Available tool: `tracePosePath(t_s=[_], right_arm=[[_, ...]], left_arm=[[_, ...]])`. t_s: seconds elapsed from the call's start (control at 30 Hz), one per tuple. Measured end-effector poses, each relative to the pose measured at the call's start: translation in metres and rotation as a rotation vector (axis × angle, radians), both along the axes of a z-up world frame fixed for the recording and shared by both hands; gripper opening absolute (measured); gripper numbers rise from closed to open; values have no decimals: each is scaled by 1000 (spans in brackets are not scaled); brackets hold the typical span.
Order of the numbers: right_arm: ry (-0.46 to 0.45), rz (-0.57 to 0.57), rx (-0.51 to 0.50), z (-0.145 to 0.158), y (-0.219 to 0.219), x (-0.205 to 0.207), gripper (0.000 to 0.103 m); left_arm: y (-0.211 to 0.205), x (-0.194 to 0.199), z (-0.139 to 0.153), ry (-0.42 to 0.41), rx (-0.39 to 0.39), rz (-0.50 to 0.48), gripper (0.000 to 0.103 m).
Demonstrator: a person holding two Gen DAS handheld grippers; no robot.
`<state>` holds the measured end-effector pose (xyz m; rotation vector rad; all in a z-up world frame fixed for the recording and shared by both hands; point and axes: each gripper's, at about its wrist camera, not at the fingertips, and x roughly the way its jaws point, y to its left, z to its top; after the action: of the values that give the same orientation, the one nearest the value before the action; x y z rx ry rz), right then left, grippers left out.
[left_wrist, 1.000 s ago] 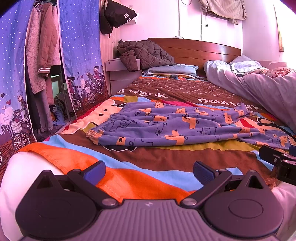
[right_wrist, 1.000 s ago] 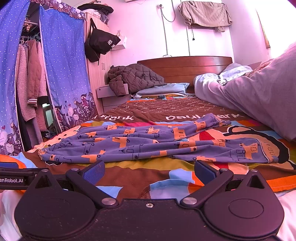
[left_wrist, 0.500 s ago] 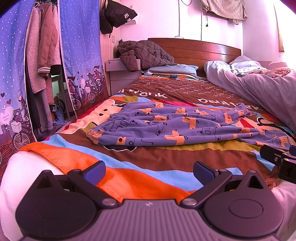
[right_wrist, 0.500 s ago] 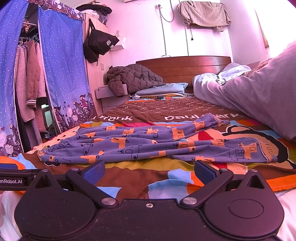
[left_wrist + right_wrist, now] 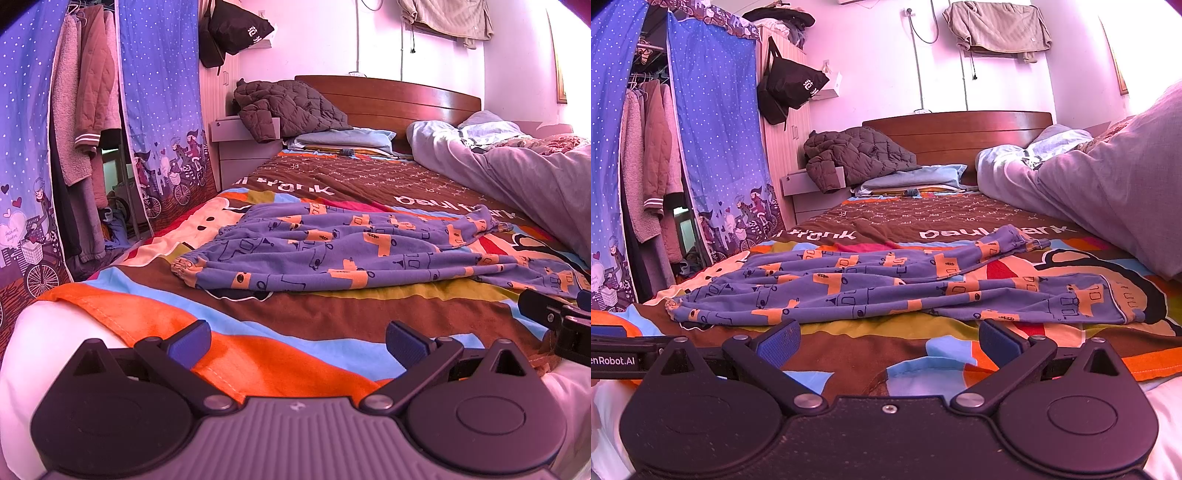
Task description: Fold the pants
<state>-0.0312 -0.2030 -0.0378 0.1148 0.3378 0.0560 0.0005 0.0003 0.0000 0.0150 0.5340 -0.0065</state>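
One bed [image 5: 332, 321] fills both views, covered by a striped cartoon blanket [image 5: 849, 354] with one grey duvet [image 5: 1108, 192] heaped along its right side. One pair of blue pants [image 5: 332, 254] with orange vehicle prints lies spread flat across the blanket, unfolded, its two legs pointing right. One brown quilted jacket [image 5: 288, 107] sits by the headboard. Two tools hover low at the bed's foot: the left tool [image 5: 297, 341] and the right tool [image 5: 888, 339] both spread wide, grasping nothing, apart from the pants.
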Motion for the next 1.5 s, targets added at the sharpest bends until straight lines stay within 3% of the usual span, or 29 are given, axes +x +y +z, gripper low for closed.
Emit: tracePosePath(t_s=[0.77,0.87,1.0,1.13,1.23,1.3,1.4,1.5], right_arm=[[21,3,34,-2,-6,2,102],[28,3,41,0,-8,1,102],[49,7,45,9,-10,-2,102],[50,38,15,23,-21,2,102],[66,101,1,35,-36,15,102],[72,137,52,44,-54,26,102],[92,172,146,61,-80,54,102],[147,217,90,83,-92,100,102]], left_arm=[[0,1,-6,4,4,6,103],[4,10,-6,23,-51,-12,103],[9,17,12,6,-60,-35,103],[23,48,44,-23,-14,-65,103],[38,85,60,6,-6,-72,103],[47,115,66,35,11,-78,103],[55,167,69,72,119,-101,103],[58,225,65,105,224,-139,103]])
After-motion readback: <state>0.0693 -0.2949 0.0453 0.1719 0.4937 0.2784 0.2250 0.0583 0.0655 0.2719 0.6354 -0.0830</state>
